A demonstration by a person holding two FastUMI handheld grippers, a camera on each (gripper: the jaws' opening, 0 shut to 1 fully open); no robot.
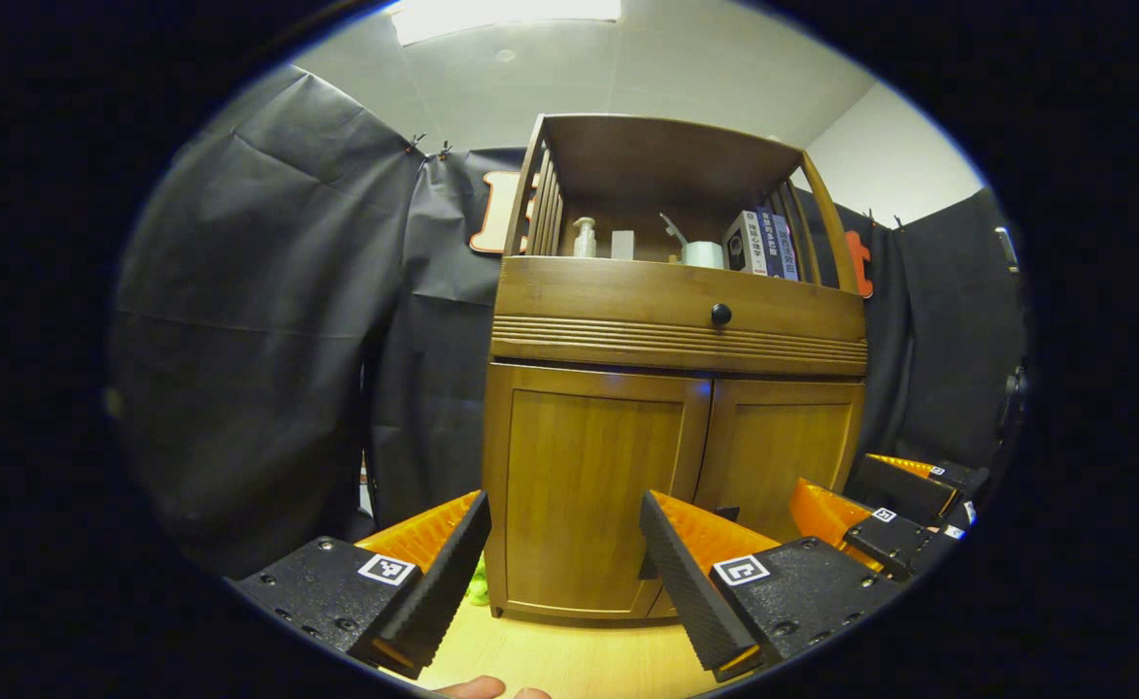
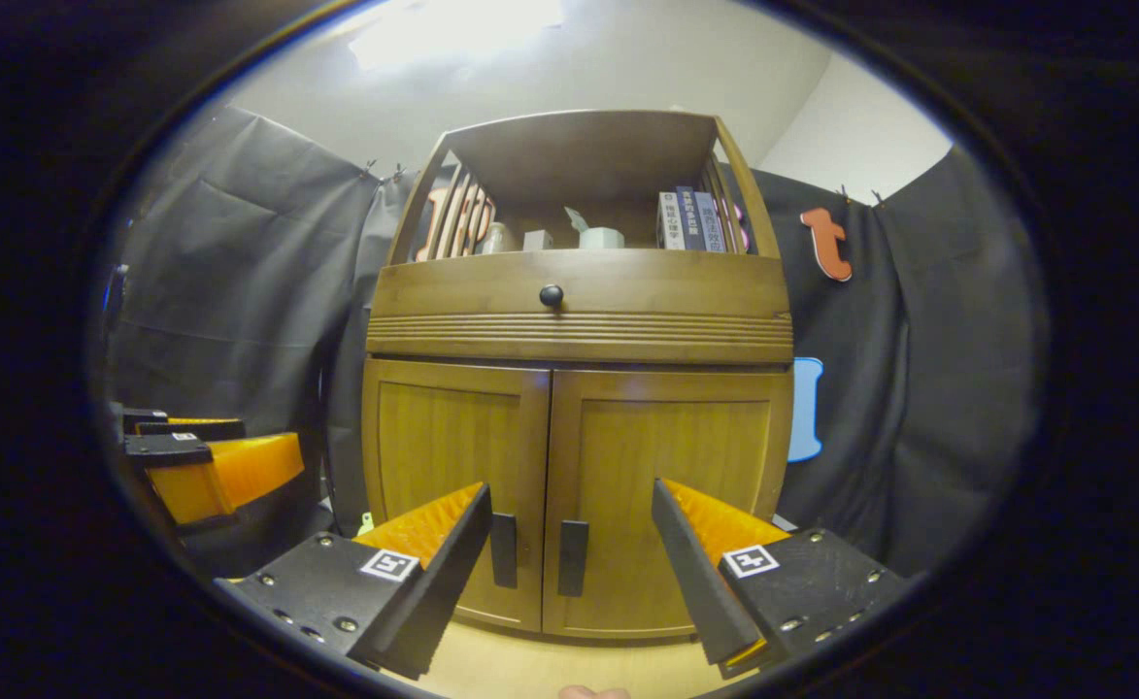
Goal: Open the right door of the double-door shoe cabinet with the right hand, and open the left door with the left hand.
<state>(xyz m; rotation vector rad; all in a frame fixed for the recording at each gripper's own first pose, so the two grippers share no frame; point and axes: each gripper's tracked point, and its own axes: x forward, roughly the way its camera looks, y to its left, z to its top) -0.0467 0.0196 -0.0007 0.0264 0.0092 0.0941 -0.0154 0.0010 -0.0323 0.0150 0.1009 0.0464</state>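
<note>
Black cloth walls the booth behind the wooden shoe cabinet (image 2: 577,388), which stands on a pale wood floor (image 2: 530,665) with its left door (image 2: 452,485) and right door (image 2: 666,495) both closed, their two dark handles (image 2: 503,549) side by side at the centre seam. My right hand-held gripper (image 2: 569,558) hangs spread wide and empty just before those handles, touching nothing. My left hand-held gripper (image 1: 564,568) is likewise wide open and empty, facing the left door, with books (image 1: 763,245) and a pump bottle (image 1: 585,237) on the shelf above the drawer knob (image 1: 720,314).
</note>
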